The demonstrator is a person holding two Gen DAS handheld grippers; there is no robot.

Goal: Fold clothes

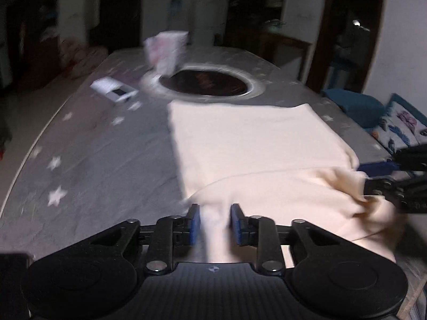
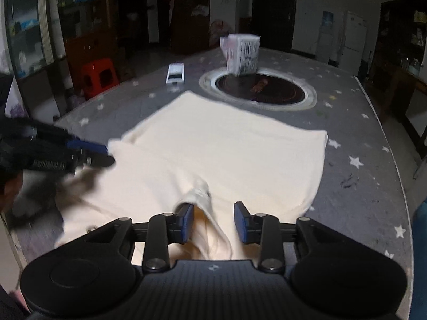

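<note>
A cream cloth (image 2: 213, 160) lies on the gray star-dotted surface (image 2: 360, 133) in a dark room, with cloth between both half-open claws, left claw (image 1: 215, 222) and right claw (image 2: 213, 220).

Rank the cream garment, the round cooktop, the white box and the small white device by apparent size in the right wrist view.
1. Cream garment
2. Round cooktop
3. White box
4. Small white device

The box stands farther away, so its true size is unsure.

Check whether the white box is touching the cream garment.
Apart. The right wrist view shows the white box lying beyond the cream garment, with a bare strip of the grey star-print tablecloth between them.
</note>
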